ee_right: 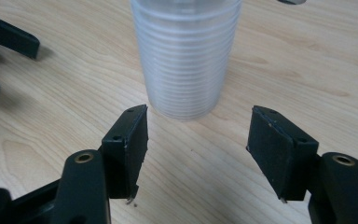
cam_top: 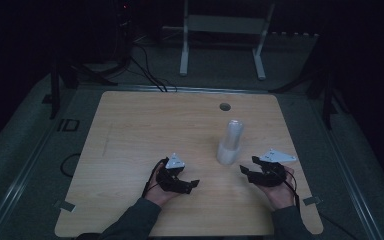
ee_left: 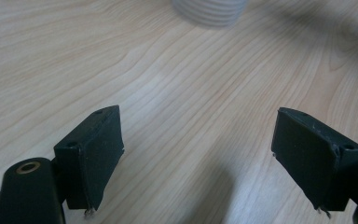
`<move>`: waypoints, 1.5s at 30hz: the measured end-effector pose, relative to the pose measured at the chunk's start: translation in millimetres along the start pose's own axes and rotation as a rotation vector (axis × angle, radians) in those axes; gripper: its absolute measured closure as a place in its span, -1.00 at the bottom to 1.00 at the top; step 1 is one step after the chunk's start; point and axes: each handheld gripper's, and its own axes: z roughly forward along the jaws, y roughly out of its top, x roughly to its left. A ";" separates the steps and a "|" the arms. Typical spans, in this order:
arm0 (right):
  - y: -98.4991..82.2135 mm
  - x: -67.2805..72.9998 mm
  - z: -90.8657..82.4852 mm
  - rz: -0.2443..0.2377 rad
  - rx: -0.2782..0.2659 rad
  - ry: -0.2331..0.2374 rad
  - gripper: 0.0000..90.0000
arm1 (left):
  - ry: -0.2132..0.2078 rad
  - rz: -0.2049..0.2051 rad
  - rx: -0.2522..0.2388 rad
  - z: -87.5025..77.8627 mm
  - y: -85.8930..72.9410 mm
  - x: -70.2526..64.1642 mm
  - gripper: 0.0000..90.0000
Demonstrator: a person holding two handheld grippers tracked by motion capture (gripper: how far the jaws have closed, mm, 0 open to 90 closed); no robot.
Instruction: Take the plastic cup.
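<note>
High overview; two close views, shared cup stack [ee_right: 186, 56].

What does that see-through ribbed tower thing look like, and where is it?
Look at the light wooden table. Right of its middle, below the small round hole, stands a tall stack of clear ribbed plastic cups. It is the one upright, see-through thing there, between and just beyond the two black grippers.

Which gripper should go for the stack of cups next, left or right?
Right, probably. The right gripper points straight at the stack of cups, jaws open with the stack just ahead of them. The left gripper is open too, but the stack sits farther off, at its view's top edge.
</note>
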 end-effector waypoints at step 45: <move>76.1 0.8 -21.1 -0.114 -0.148 0.042 -0.32 | -0.020 0.195 -0.153 53.4 102.3 -27.6 -0.61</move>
